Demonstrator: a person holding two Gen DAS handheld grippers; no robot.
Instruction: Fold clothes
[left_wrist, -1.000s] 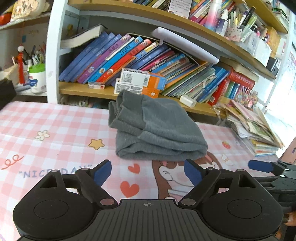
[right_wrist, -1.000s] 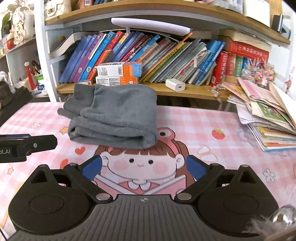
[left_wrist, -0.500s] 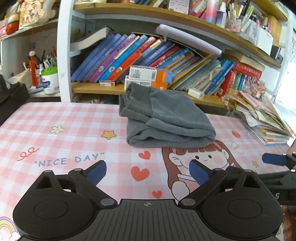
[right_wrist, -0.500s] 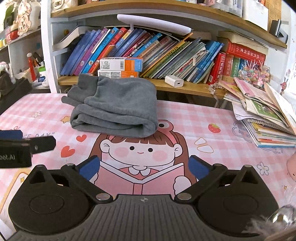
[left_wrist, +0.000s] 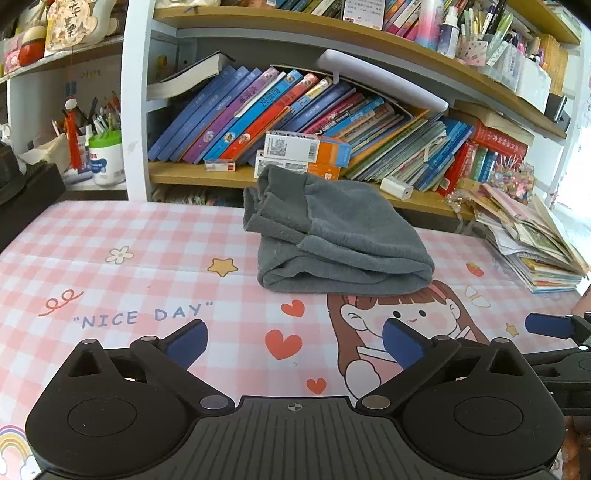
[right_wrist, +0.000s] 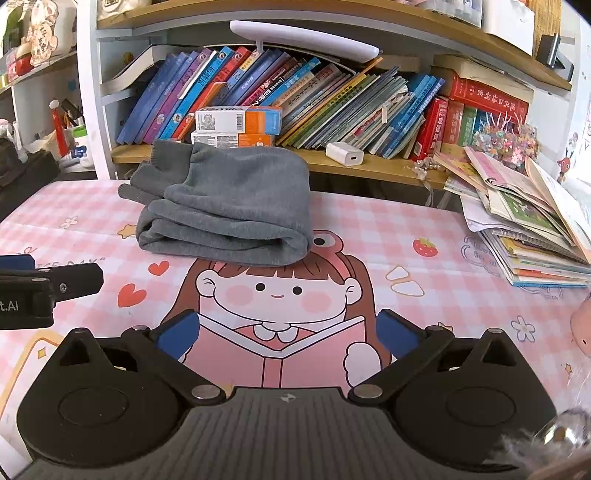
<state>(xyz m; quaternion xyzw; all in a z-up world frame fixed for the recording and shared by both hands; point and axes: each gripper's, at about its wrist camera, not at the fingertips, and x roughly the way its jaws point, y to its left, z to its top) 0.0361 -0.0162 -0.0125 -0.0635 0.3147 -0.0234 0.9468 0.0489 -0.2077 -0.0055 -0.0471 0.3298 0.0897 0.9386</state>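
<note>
A grey folded garment (left_wrist: 340, 240) lies in a thick bundle at the back of the pink checked table cover (left_wrist: 147, 258), just before the bookshelf. My left gripper (left_wrist: 294, 343) hovers over the cover well short of the garment; its jaws are opening and nothing is between them. The right gripper (right_wrist: 287, 336) is open and empty too, above the cartoon girl print, with the garment (right_wrist: 229, 206) ahead and slightly left. Each gripper's tip shows at the edge of the other's view: right gripper (left_wrist: 546, 326), left gripper (right_wrist: 55, 284).
A bookshelf (left_wrist: 332, 122) packed with leaning books runs along the back edge. Stacked boxes (right_wrist: 236, 125) and a white charger (right_wrist: 345, 155) sit on its lower board. A messy pile of magazines (right_wrist: 524, 221) occupies the right side of the table.
Both views have drawn back a little, so the garment looks farther from the fingers. The left jaws have spread slightly wider. The garment itself has stayed in place.
</note>
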